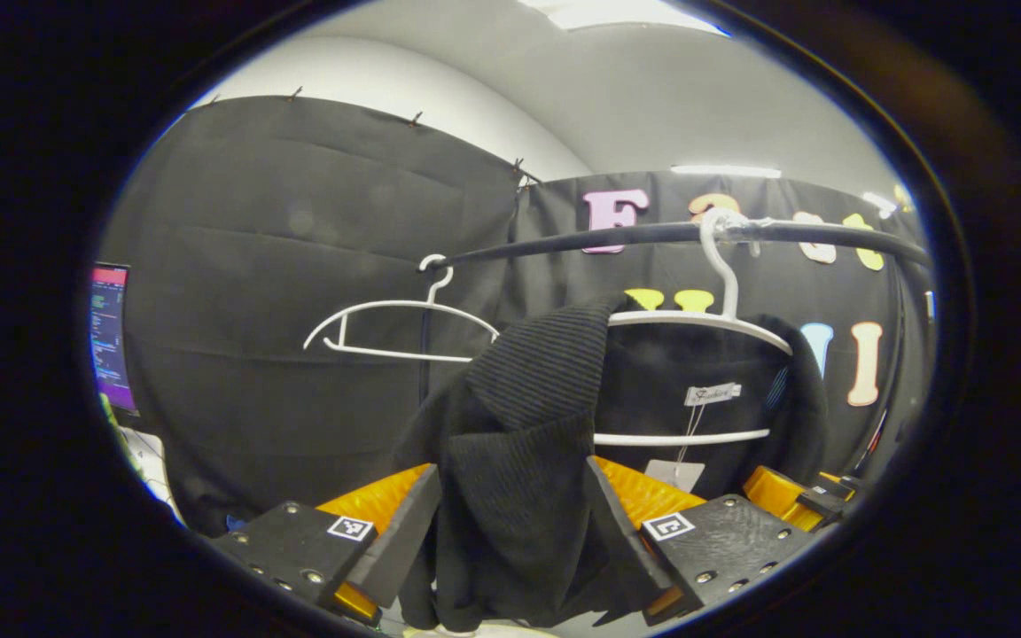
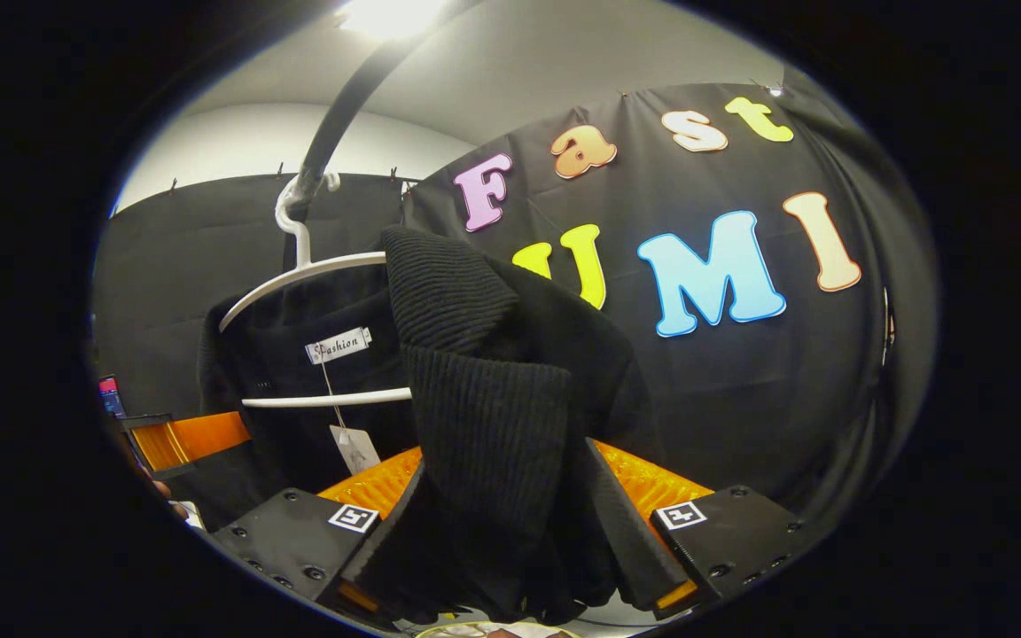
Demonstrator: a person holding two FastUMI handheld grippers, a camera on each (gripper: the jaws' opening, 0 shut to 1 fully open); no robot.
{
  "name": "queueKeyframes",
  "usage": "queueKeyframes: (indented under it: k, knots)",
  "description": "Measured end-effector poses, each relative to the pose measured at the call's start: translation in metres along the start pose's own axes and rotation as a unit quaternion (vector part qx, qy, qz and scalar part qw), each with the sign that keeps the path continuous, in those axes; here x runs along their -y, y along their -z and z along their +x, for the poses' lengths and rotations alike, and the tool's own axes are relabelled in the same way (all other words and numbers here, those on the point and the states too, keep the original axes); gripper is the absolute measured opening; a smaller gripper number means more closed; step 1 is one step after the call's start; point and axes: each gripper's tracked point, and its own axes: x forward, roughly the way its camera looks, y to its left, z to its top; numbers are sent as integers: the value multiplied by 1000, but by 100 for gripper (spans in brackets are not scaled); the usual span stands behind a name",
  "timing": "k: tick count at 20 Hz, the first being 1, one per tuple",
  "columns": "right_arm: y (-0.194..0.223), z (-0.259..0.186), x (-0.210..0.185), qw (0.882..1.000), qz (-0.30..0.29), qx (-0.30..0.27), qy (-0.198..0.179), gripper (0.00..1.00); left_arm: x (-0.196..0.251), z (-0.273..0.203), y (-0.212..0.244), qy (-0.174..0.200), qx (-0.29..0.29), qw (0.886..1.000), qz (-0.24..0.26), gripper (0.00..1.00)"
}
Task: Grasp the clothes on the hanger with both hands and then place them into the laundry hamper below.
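Observation:
A black ribbed knit garment (image 1: 528,390) hangs on a white hanger (image 1: 697,323) from a black rail (image 1: 652,235). My left gripper (image 1: 510,532) is shut on one shoulder fold of it, cloth bunched between both fingers. In the right gripper view the same black garment (image 2: 484,390) drapes off the white hanger (image 2: 307,270), and my right gripper (image 2: 497,540) is shut on its other shoulder fold. A white label and paper tag (image 2: 338,346) show inside the collar. The other gripper (image 1: 794,496) shows at lower right in the left gripper view, and as an orange part (image 2: 191,439) at left in the right gripper view.
A second, bare white hanger (image 1: 395,328) hangs further left on the rail. A lit screen (image 1: 110,337) stands at the far left edge. The black cloth wall stands close behind the rail.

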Motion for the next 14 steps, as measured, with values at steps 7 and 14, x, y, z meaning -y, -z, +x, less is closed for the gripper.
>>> queueKeyframes:
  k: [7,14]
  knots:
    - [6,7,6,1000,15,-8,-8,98,5,-5,5,-2,-3,1000,3,92]
    - [4,12,0,999,29,-11,-25,57,-3,7,-4,-8,19,1000,-3,72]
